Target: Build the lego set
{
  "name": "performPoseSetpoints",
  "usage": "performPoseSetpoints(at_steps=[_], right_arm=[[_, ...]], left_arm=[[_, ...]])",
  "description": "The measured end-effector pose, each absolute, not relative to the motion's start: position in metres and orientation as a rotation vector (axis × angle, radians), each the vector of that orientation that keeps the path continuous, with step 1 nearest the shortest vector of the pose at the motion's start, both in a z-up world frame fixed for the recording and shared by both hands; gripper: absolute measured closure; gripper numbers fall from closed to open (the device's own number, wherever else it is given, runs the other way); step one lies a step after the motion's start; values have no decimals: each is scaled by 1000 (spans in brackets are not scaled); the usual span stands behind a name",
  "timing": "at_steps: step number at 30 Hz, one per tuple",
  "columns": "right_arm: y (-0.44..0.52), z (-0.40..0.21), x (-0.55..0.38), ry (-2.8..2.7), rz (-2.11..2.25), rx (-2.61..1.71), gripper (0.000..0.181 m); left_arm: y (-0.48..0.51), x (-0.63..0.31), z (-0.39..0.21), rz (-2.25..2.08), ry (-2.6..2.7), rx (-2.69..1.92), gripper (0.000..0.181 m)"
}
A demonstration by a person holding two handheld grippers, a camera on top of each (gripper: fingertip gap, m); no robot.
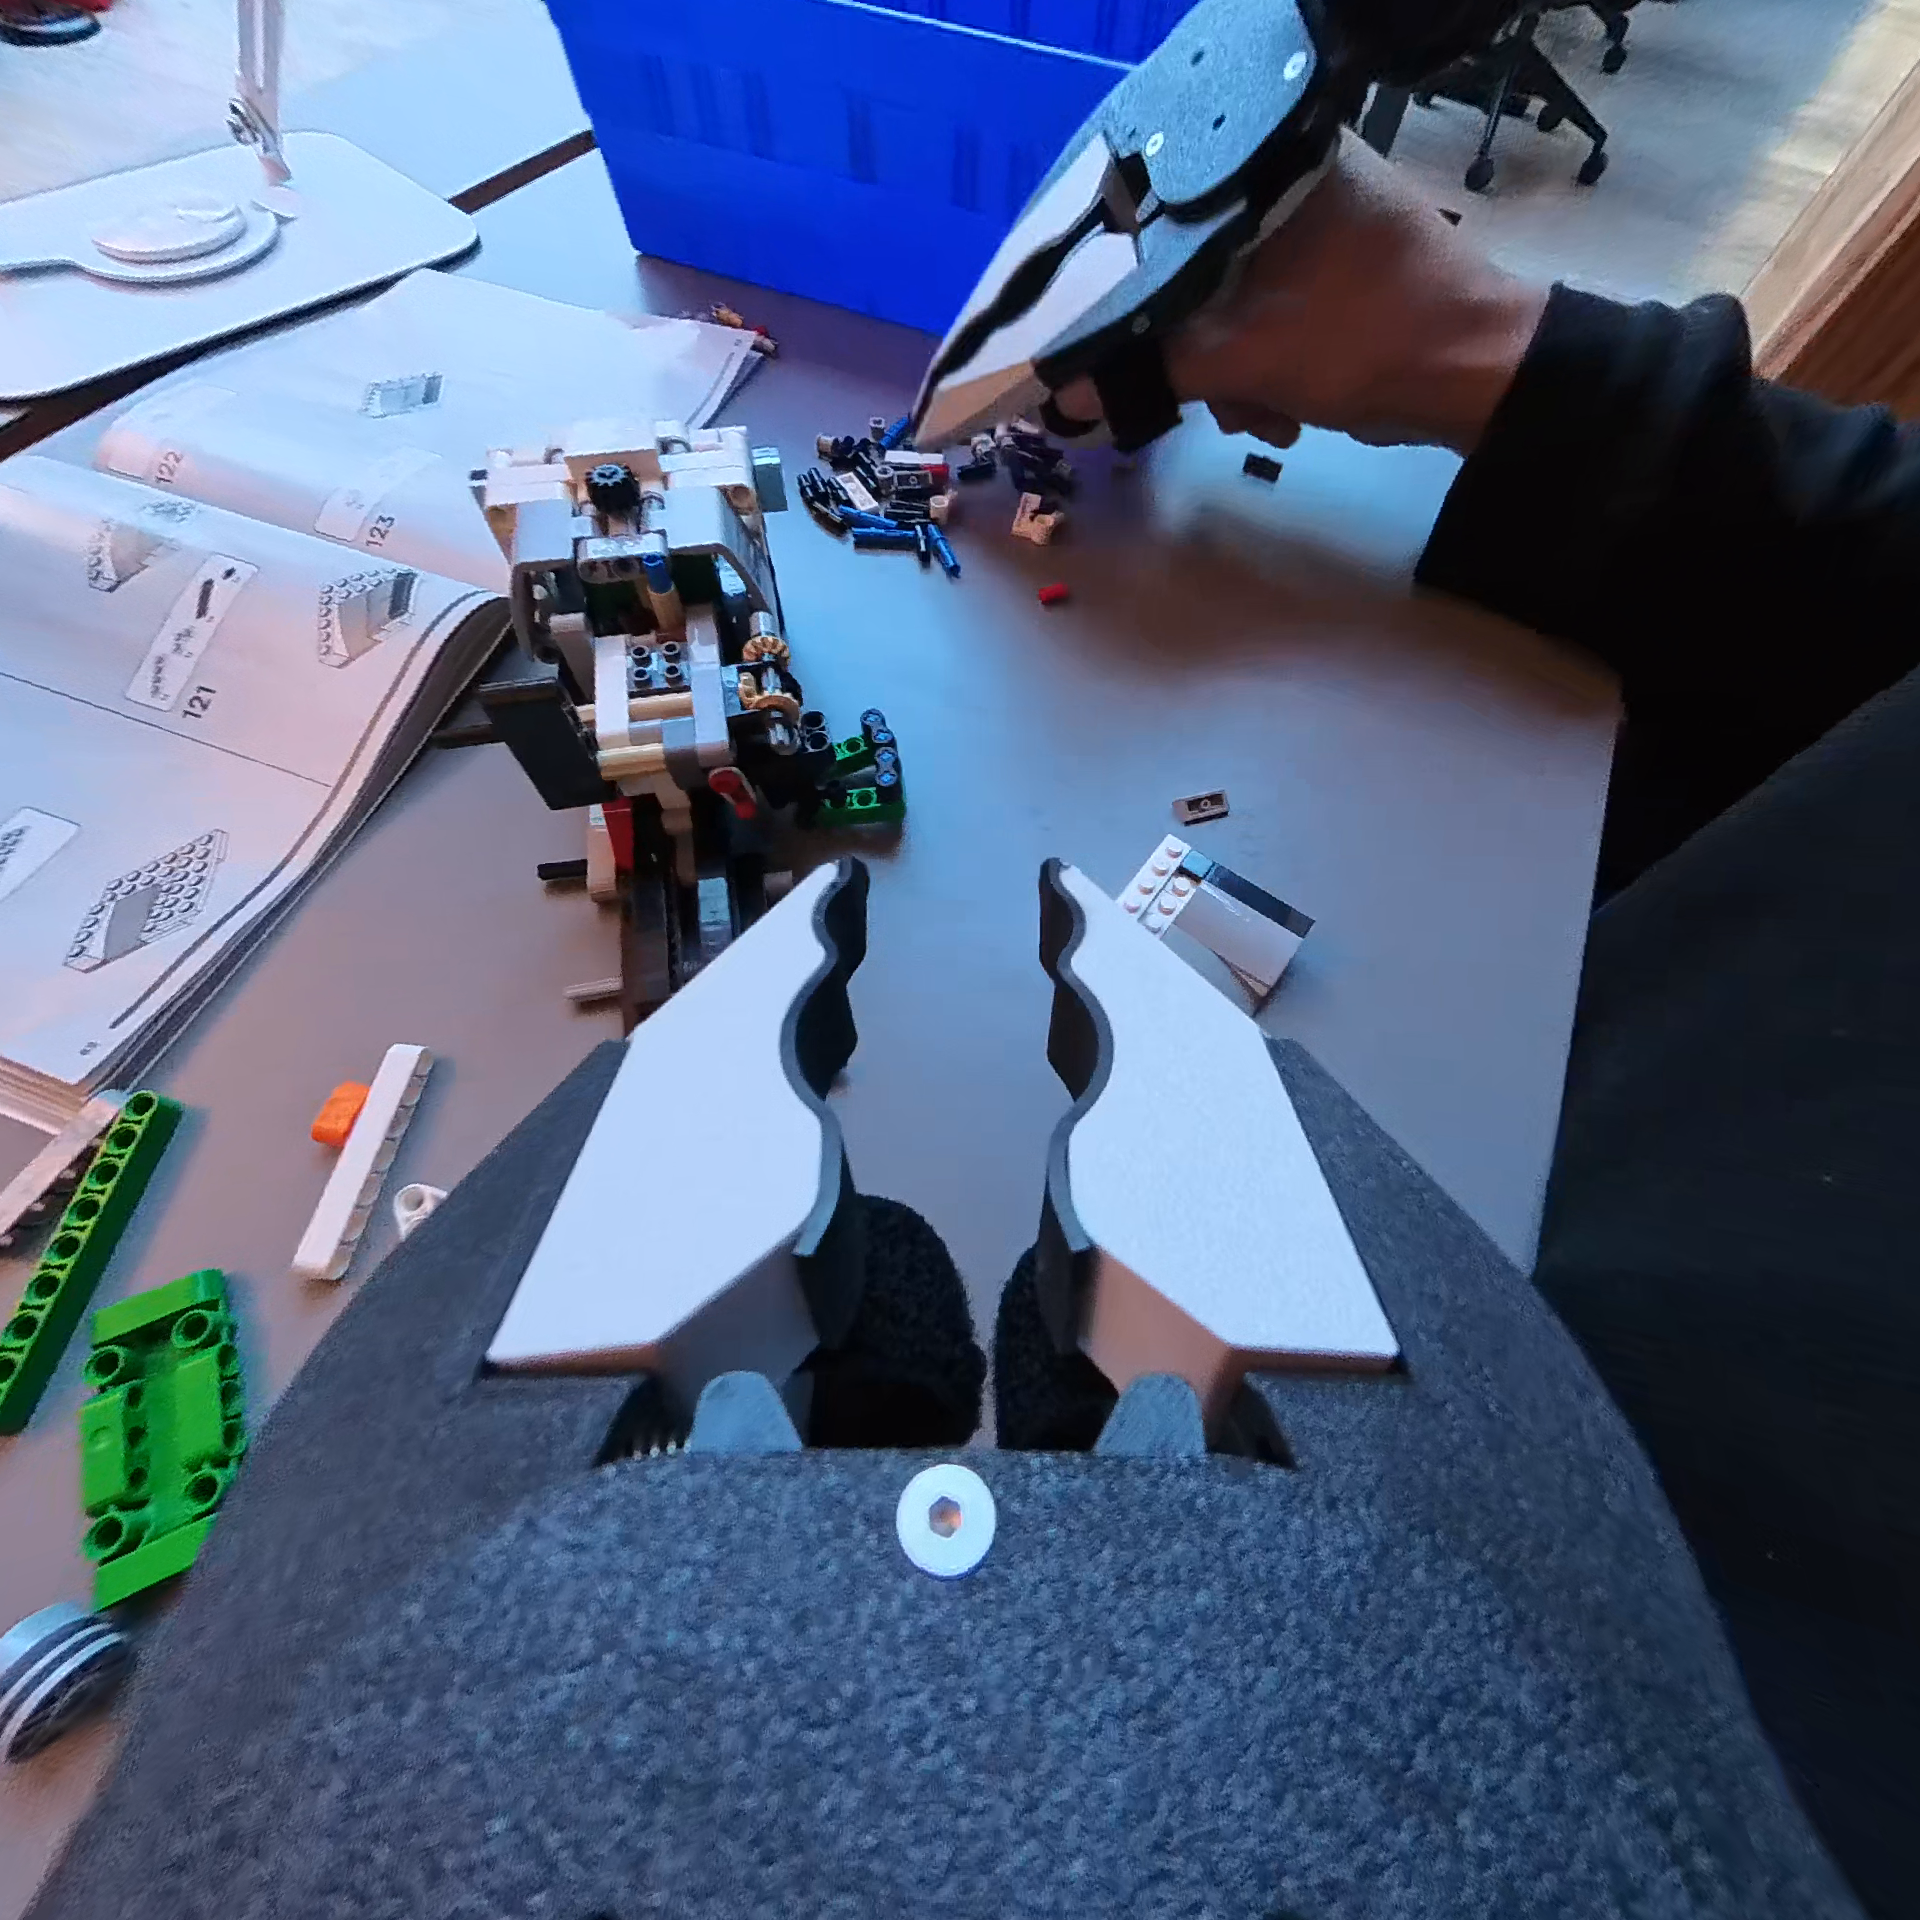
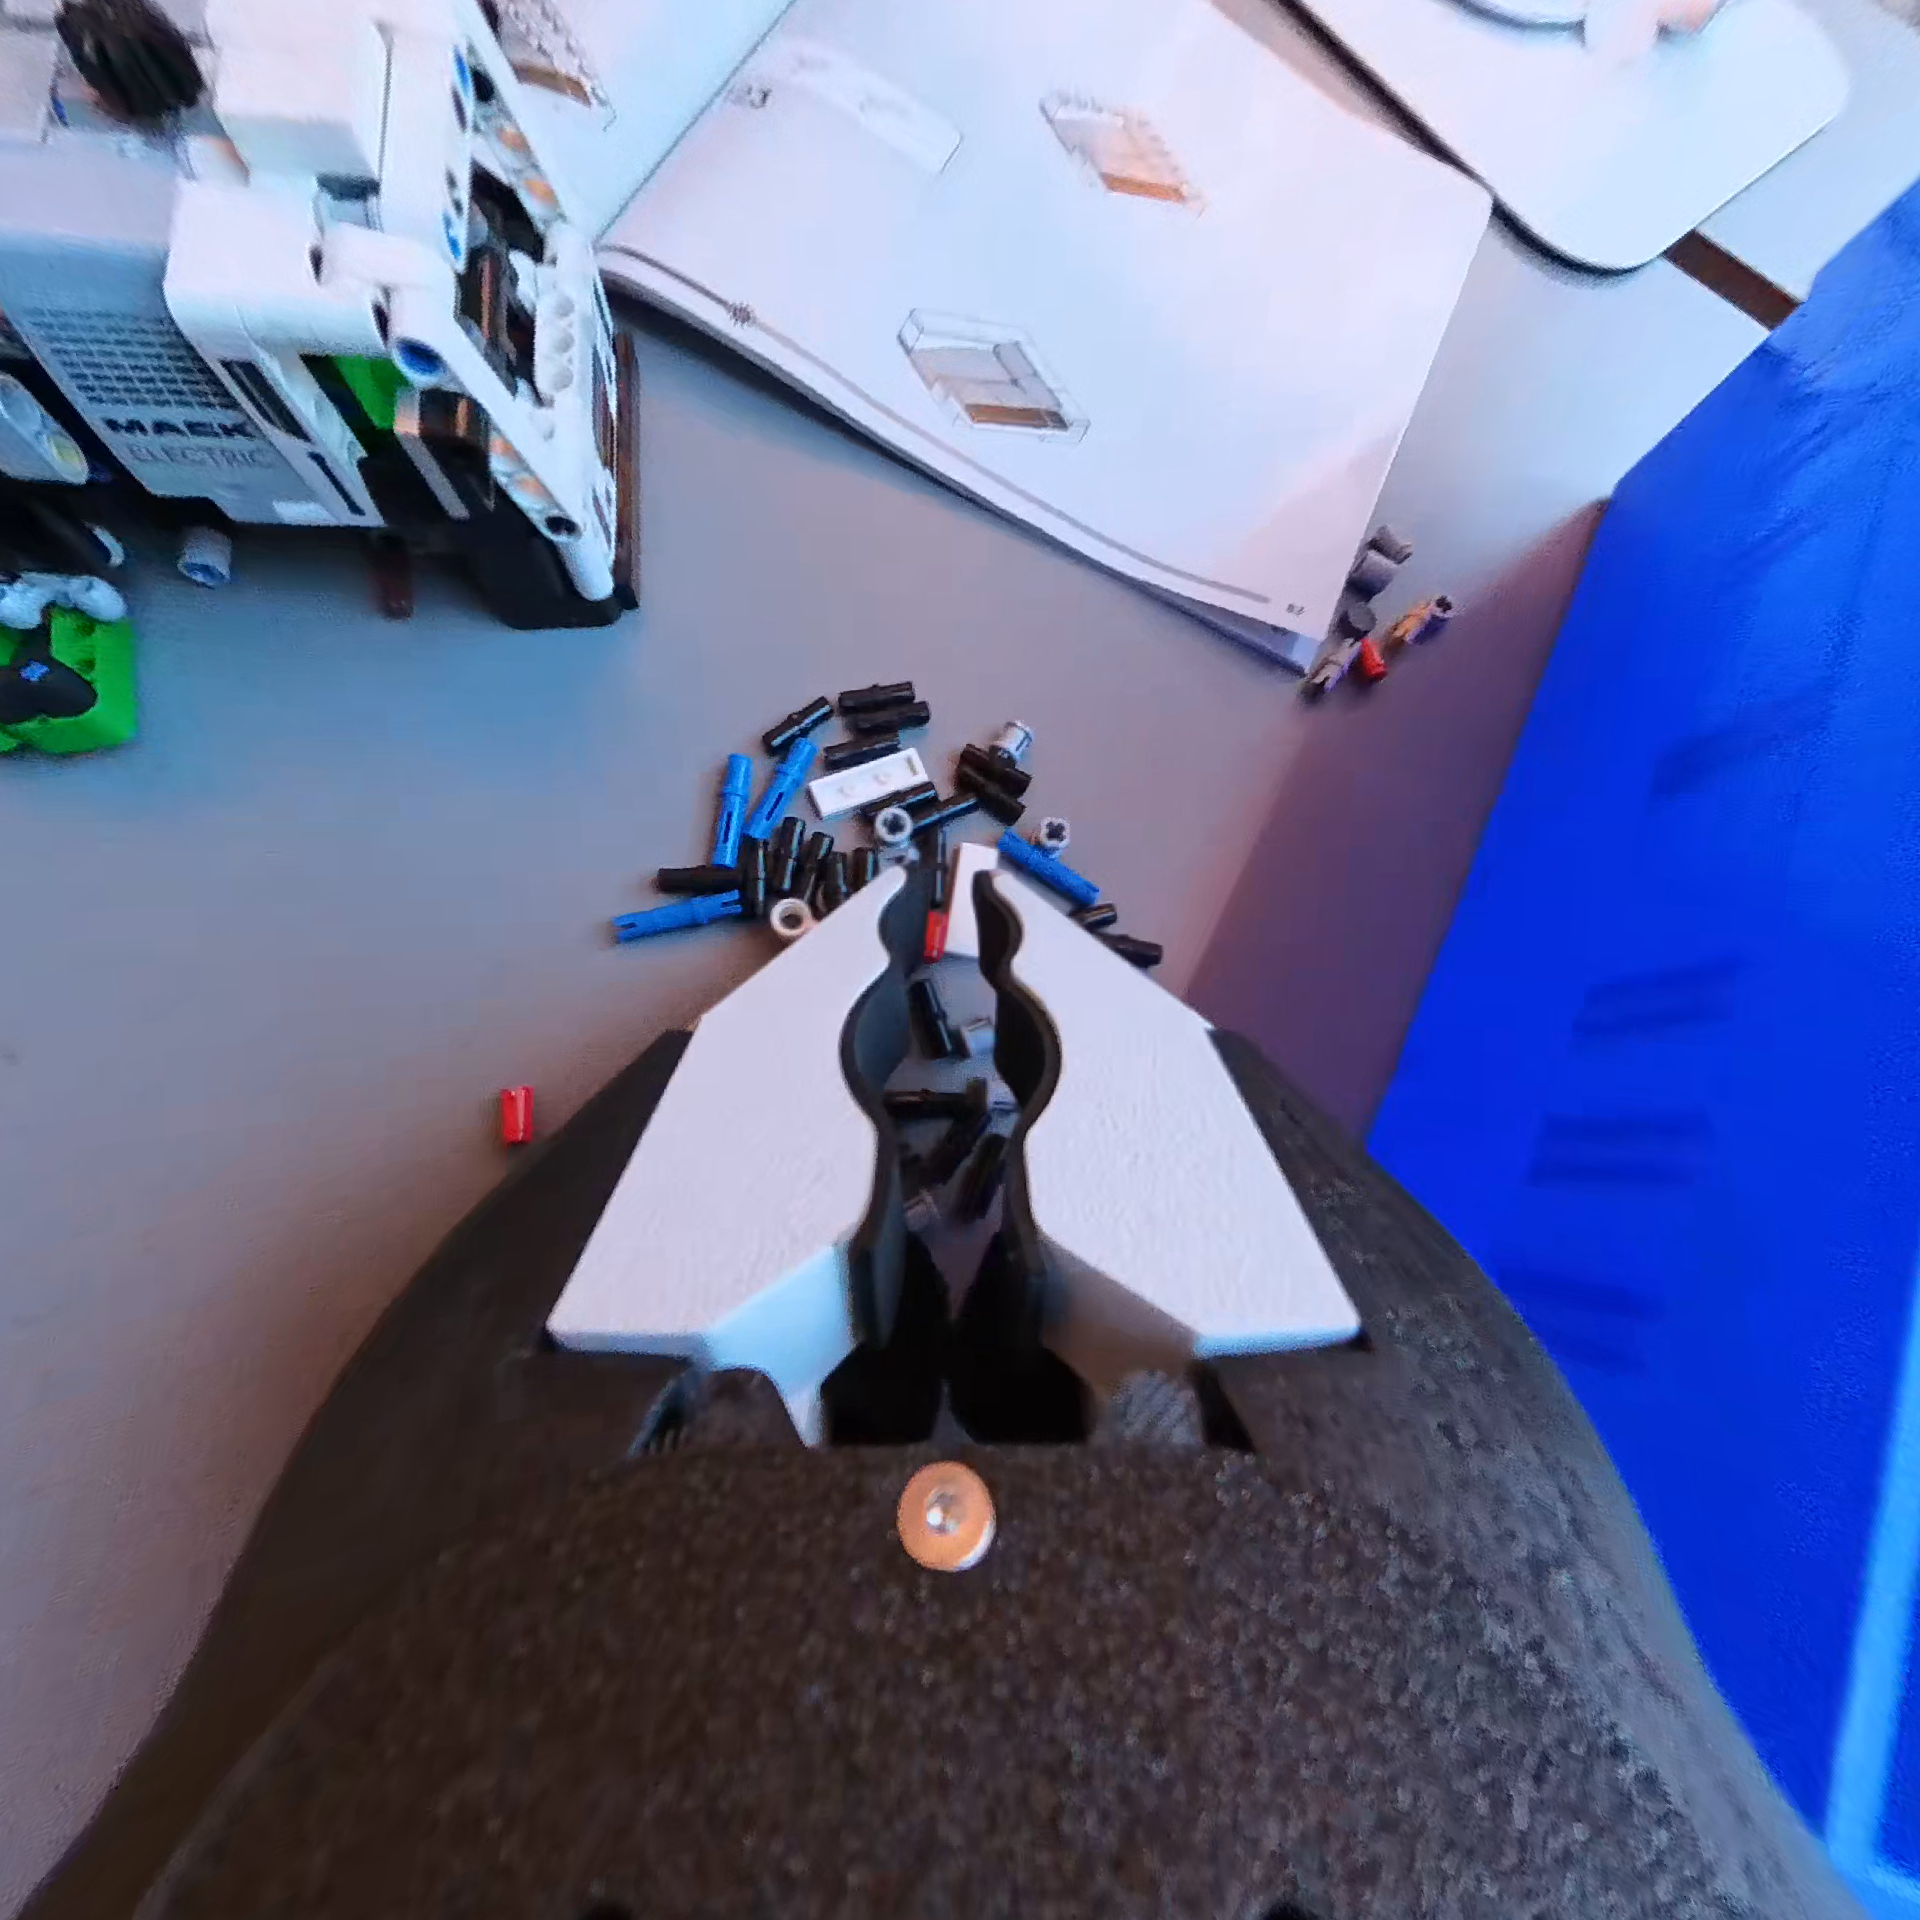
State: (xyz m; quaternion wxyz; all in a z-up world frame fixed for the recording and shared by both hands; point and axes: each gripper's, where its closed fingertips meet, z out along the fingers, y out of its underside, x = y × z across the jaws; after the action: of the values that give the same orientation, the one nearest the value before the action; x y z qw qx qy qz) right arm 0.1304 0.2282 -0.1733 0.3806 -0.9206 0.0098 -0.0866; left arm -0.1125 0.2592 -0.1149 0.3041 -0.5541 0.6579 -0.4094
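The half-built white and black lego truck (image 1: 644, 665) stands on the dark table beside the open instruction book (image 1: 208, 623); it also shows in the right wrist view (image 2: 312, 312). My left gripper (image 1: 951, 883) is open and empty, low over the table just right of the truck. My right gripper (image 2: 940, 883) has its tips in a pile of small black and blue pins (image 2: 831, 831), jaws a narrow gap apart, with pile pieces showing through the gap. The left wrist view shows the right gripper (image 1: 930, 421) over that pile (image 1: 914, 499).
A white and black plate assembly (image 1: 1216, 914) lies right of my left gripper. A green beam (image 1: 83, 1247), green block (image 1: 156, 1434), white beam (image 1: 364, 1158) and wheel (image 1: 52, 1683) lie at the left. A blue bin (image 1: 831, 135) stands behind the pile. A loose red piece (image 2: 516, 1114) lies nearby. Tip to tip, the grippers are about 25 centimetres apart. My left tips are about 20 centimetres from the loose red piece (image 2: 516, 1114), my right tips only 8 centimetres. Look for it in the left wrist view (image 1: 1051, 593) too.
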Motion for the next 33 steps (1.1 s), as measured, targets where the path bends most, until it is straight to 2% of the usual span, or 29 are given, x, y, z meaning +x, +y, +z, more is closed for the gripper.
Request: performPoseSetpoints(at_steps=[1,18,25,28,33], right_arm=[[228,-176,128,15,-224,-2363,173],[230,-185,119,34,-121,-2372,175],[226,-131,72,-137,-83,-2167,175],[225,-97,15,-335,-53,-1974,175],[217,-77,-47,-614,-219,-1710,175]], left_arm=[[261,-112,-115,-1093,1734,-1476,150],[265,-104,-121,-1134,1737,-1506,150],[258,-97,-120,-1154,1741,-1518,150],[246,-87,-112,-1307,1705,-1550,150],[225,-76,-73,-1891,1502,-1615,159]])
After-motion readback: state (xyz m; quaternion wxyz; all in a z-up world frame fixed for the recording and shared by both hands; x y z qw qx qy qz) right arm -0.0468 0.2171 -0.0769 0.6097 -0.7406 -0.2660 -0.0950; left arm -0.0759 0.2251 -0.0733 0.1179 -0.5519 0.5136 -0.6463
